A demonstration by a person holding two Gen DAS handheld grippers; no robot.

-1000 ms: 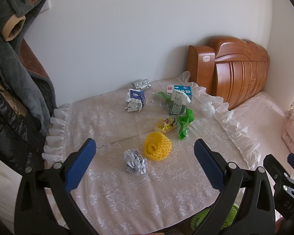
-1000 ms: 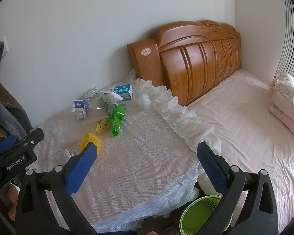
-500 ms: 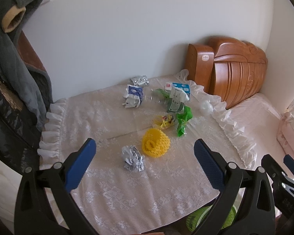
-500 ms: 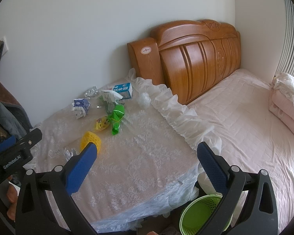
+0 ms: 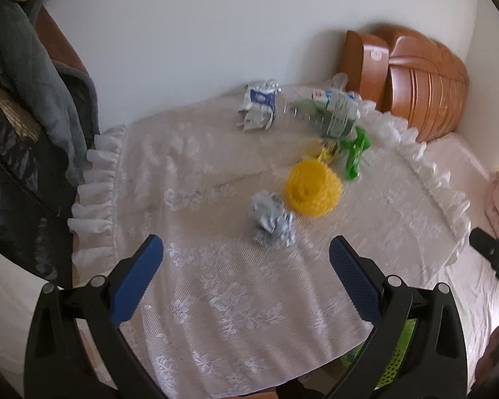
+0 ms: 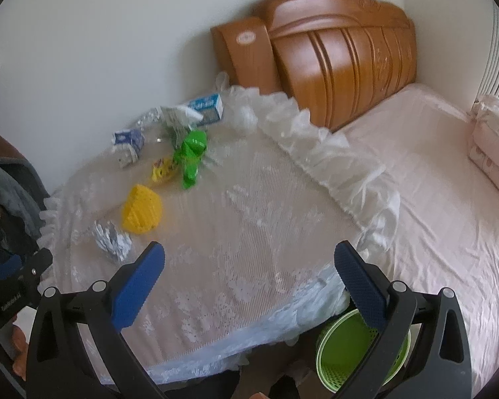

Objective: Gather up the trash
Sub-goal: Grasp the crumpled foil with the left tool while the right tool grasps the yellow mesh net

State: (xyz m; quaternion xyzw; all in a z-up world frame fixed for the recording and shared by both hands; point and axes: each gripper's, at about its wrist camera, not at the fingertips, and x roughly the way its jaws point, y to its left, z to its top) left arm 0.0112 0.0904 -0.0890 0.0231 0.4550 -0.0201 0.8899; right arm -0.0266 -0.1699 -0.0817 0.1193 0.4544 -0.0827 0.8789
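Observation:
Trash lies on a lace-covered table (image 5: 216,299). A crumpled foil ball (image 5: 272,221) sits nearest, with a yellow foam net (image 5: 312,189) just behind it. Farther back are a green wrapper (image 5: 354,156), a small yellow wrapper (image 5: 326,153), a crushed blue-white carton (image 5: 257,109) and a clear bottle (image 5: 336,116). My left gripper (image 5: 246,272) is open and empty, just short of the foil ball. My right gripper (image 6: 249,272) is open and empty above the table's front right. The foil ball (image 6: 111,237), foam net (image 6: 142,208) and green wrapper (image 6: 191,154) show at its left. A green bin (image 6: 349,349) stands below the table edge.
A wooden headboard (image 6: 332,63) and a pink bed (image 6: 432,183) lie to the right of the table. Dark coats (image 5: 23,116) hang at the left. A blue-white box (image 6: 208,106) lies by the wall. The white wall (image 5: 216,26) closes the back.
My left gripper has moved forward and down toward the foil ball, which now looks larger and closer. My right gripper has moved forward a little over the table. Both stay open.

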